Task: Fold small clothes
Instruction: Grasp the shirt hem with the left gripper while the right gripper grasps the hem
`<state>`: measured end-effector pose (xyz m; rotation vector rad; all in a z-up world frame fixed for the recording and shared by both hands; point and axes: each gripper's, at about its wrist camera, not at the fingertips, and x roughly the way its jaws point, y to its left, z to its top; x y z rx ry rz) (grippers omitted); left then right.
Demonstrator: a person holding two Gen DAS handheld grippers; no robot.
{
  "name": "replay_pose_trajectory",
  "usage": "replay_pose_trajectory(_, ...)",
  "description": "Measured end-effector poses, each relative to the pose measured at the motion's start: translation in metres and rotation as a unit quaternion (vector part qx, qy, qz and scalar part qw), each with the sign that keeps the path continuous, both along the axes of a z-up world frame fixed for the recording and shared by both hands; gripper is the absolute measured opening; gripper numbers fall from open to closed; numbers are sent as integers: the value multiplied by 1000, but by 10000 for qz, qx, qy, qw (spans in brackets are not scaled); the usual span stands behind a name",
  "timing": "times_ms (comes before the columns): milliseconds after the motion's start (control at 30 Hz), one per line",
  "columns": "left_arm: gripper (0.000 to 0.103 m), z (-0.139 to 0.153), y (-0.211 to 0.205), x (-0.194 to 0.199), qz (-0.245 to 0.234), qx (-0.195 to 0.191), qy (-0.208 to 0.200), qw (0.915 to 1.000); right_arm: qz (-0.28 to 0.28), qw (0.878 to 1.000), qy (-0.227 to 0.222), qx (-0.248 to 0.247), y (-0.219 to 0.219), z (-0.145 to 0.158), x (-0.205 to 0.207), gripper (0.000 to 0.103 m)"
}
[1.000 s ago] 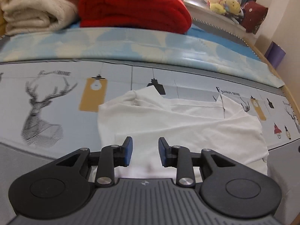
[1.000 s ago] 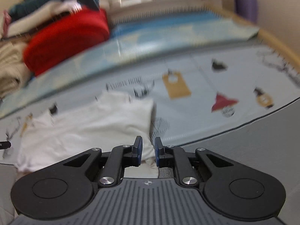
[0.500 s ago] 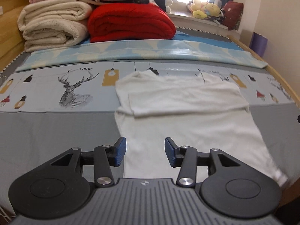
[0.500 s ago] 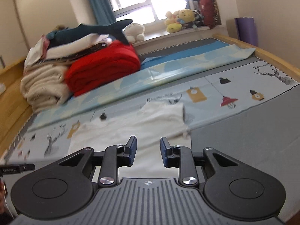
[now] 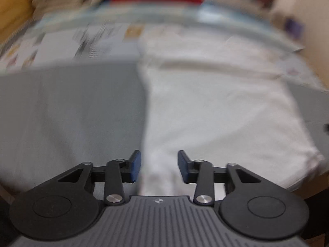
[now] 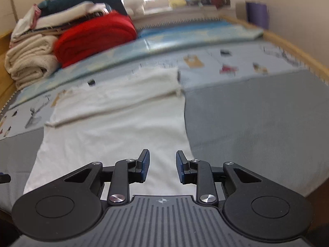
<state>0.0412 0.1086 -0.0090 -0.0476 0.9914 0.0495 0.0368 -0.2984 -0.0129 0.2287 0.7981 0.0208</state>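
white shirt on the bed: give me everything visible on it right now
The white shirt is plain, soft-looking fabric, lying flat on the grey bedcover. Its far part is folded over toward the near side, leaving a raised fold edge across it; that end reaches onto the printed sheet. The near hem lies by the bed's front edge. Both grippers' jaws stand apart above the hem; nothing grips it.

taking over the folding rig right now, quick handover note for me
Left gripper: jaws apart, just closed in a little, nothing pinched; it sits over the near left edge of the white shirt.
Right gripper: jaws apart, nothing held, over the shirt's near right edge.
Shirt lies flat on the grey bed cover; its far part is already folded over into a band across the top.
Left to do: grip both near corners and fold the lower part up, then finish the fold.
Folded red blanket sits at the far end, clear of the work.
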Motion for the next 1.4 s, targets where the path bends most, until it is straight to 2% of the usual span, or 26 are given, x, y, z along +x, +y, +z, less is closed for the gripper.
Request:
replay_pose_trajectory(67, 33, -2, 9, 5, 167, -335, 16, 9993, 95, 9999, -29, -54, 4, -2, 1, 29)
replay_pose_trajectory(167, 33, -4, 13, 7, 274, -474, 13, 9985, 220, 9991, -4, -373, 9, -7, 1, 29)
replay_pose_trajectory(300, 33, -4, 24, 9, 427, -756, 29, 9962, 154, 9989, 108, -430, 4, -14, 4, 29)
replay_pose_trajectory(400, 33, -5, 39, 14, 756, -1259, 99, 9891, -30, 9991, 220, -350, -5, -17, 8, 29)
replay_pose_trajectory(533, 33, -12, 54, 20, 1175, -1604, 296, 9796, -254, 9985, 491, -21, -18, -25, 11, 31)
replay_pose_trajectory(633, 36, -16, 53, 22, 1133, -1595, 428, 9797, -304, 9969, 731, 14, -20, -34, 15, 36)
replay_pose_trajectory(733, 36, -23, 45, 24, 971, -1383, 631, 9836, -364, 9947, 964, 49, -22, -42, 19, 41)
replay_pose_trajectory(800, 36, -26, 43, 24, 990, -1189, 698, 9855, -457, 9925, 1133, 42, -24, -48, 22, 41)
replay_pose_trajectory(967, 36, -32, 48, 24, 1119, -1209, 876, 9824, -604, 9880, 1419, -41, -28, -59, 25, 42)
replay_pose_trajectory(1100, 36, -40, 39, 27, 928, -866, 1115, 9856, -664, 9852, 1580, -80, -31, -66, 27, 42)
replay_pose_trajectory(1233, 37, -40, 32, 28, 763, -727, 1069, 9887, -570, 9842, 1664, -216, -26, -68, 28, 42)
replay_pose_trajectory(1400, 37, -33, 44, 25, 1061, -929, 828, 9865, -614, 9839, 1661, -246, -26, -66, 30, 42)
